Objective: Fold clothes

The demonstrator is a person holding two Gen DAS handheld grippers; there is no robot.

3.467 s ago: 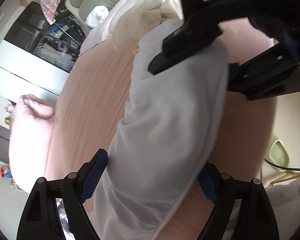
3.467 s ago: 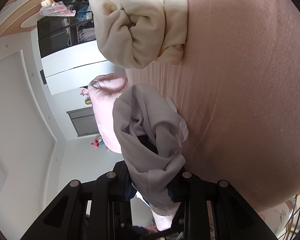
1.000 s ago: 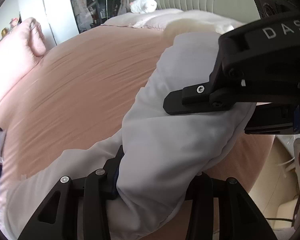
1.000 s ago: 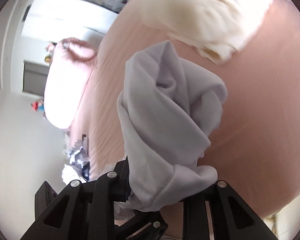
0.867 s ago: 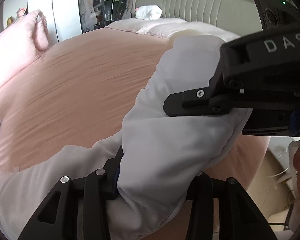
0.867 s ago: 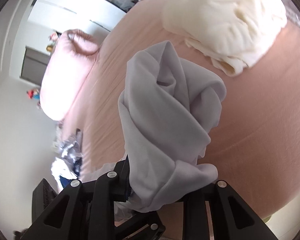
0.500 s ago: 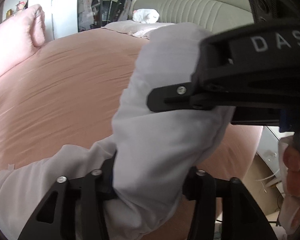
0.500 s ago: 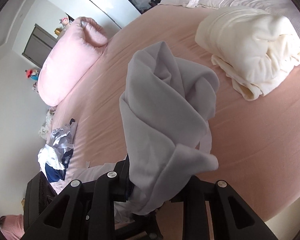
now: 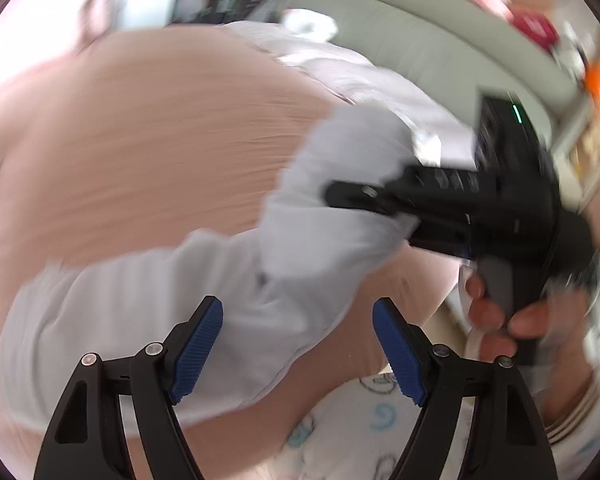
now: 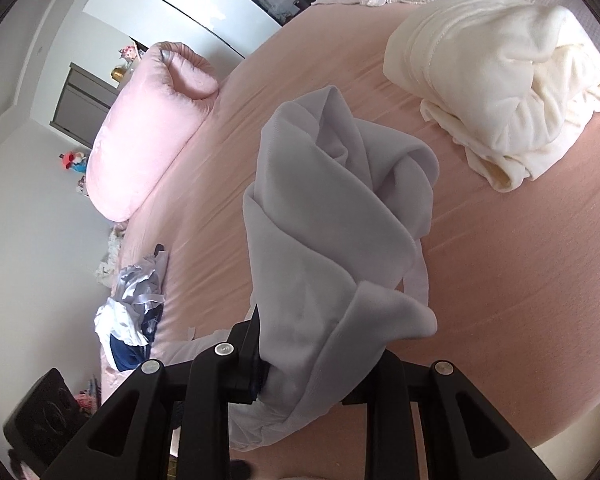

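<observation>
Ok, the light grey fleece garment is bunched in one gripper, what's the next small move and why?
Probably bring the left gripper, whose jaws have just been opening clear of the cloth, to a loose edge of the light grey fleece garment, because only the right gripper pinches it, bunched over the pink bedsheet.

Motion-smeared throughout the left wrist view: salmon-pink bedspread point(image 9: 148, 152), padded grey-green headboard point(image 9: 412, 40) and bright shelf clutter point(image 9: 532, 28) beyond identifying. Hidden in the right wrist view under the bunched pale grey fleece garment point(image 10: 324, 232): both pads of the right claw point(image 10: 308, 380). Cut off at the lower-left rim: a black boxy device point(image 10: 44, 412). Too small to name: trinkets on the grey dresser point(image 10: 120, 68).
</observation>
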